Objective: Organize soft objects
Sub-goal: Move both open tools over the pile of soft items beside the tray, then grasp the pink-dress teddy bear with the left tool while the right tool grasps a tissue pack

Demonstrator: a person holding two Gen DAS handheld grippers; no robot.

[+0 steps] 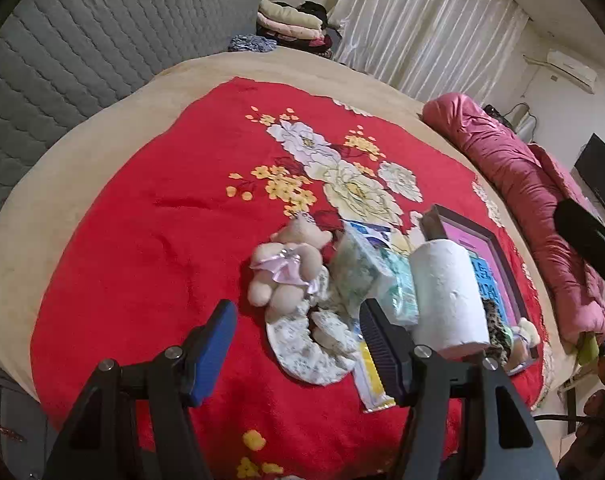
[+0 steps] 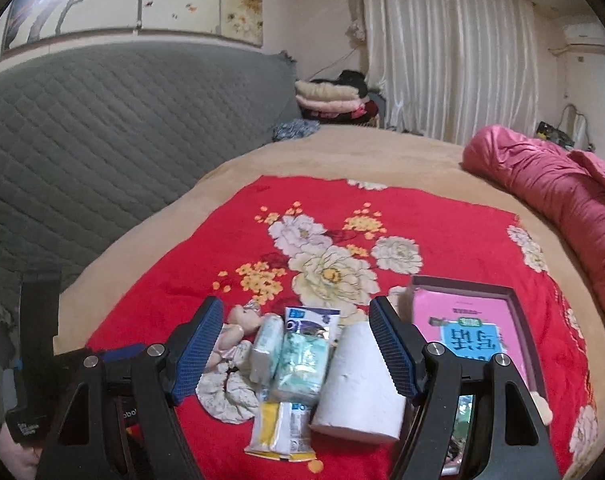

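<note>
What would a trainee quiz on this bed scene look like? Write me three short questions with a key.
1. True or false: the right gripper is clamped on the white paper roll.
2. Which lies nearest the cream teddy bear in a pink dress? A) the floral fabric scrunchie B) the rolled pink quilt C) the dark-framed box holding a pink book
3. Fill in: the soft items rest on a ___ floral blanket.

Key: 1 false, both grippers, left too, are open and empty; 2 A; 3 red.
</note>
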